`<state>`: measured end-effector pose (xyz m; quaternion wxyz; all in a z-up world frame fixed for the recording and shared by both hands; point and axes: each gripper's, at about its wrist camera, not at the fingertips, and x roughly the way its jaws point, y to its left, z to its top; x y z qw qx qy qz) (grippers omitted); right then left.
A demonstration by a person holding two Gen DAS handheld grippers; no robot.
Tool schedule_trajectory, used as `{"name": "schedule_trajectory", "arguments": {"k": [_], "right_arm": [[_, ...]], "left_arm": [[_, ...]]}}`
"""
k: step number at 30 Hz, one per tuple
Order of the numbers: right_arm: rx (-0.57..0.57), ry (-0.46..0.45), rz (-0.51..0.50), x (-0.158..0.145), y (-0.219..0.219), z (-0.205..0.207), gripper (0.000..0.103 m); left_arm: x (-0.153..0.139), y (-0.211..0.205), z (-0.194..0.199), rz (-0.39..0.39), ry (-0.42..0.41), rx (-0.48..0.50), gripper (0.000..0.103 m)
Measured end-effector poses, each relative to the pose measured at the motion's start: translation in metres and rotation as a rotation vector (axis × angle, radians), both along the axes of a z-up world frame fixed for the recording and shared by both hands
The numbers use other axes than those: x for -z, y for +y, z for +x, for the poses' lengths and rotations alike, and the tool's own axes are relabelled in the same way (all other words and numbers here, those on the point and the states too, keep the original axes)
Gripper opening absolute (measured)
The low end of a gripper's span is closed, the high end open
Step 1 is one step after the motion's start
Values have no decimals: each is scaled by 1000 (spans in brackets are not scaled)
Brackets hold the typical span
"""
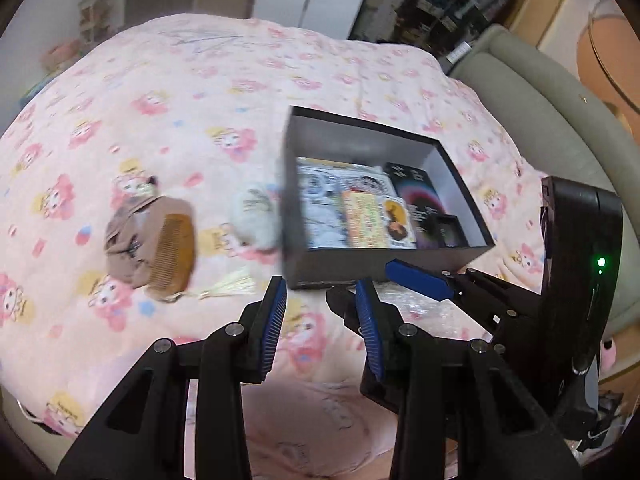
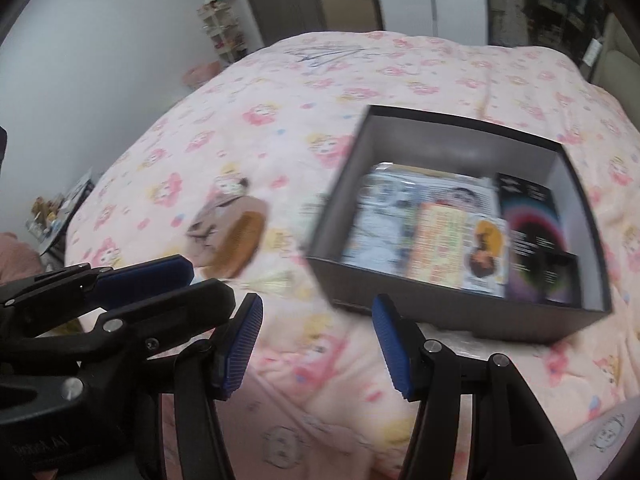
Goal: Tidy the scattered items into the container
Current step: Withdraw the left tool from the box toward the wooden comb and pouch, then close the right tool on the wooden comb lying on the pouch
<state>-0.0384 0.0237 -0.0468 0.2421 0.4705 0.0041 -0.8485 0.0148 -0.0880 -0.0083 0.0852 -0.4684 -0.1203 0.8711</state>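
On the pink cartoon-print bed [image 1: 168, 92], a dark open-topped box [image 1: 360, 272] sits at about two o'clock from the left claw [image 1: 322, 320], already holding booklets [image 1: 340, 204] and a black card [image 1: 424, 196]. Outside it, toward ten o'clock in the left wrist view, lie a brown doll [image 1: 128, 232] with a wooden comb [image 1: 174, 252] resting partly on it, a pale tassel [image 1: 232, 284] trailing from the comb's near end, and a white fluffy ball [image 1: 256, 216] just beside the box's left wall.

Both claws are spread apart and carry nothing. The left claw hovers over the bedding in front of the box's near-left corner; the right claw [image 2: 318, 344] hovers beside it, with the box at one o'clock in its own view [image 2: 460, 312] and the comb [image 2: 240, 248] at eleven.

Judged from the layout, the step in hand is reaching for one of the loose items, most likely the comb, which looks nearest to the left claw. To do it well, swing toward ten o'clock, turn the claw so its blue pads [image 1: 276, 320] close across the comb's thin spine rather than its teeth, and press lightly into the soft quilt to get under it. Lifting straight up should keep the doll from dragging along; the tassel will likely dangle, so clear the box wall before letting go. Both views are blurred, so finer detail is uncertain.
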Motion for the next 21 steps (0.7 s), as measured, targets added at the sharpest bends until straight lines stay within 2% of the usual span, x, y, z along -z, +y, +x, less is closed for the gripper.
{"name": "schedule_trajectory", "arguments": {"k": [6,12,16,18,21], "right_arm": [[-89,-33,-9,15,-53,-3,53],[-153,-157,-19,47,-100,-27,53],[-184,-222,-2,72,-128,-41,53],[-196,-241,22,85,-142,-49,53],[-196,-260,61,102,-153,-60,53]], "left_arm": [[20,-69,11,52,-39,-140,37],[65,-143,13,87,-148,-313,36],[92,-180,17,162,-191,-346,35],[105,-192,13,185,-221,-354,29],[125,-205,3,244,-262,-340,28]]}}
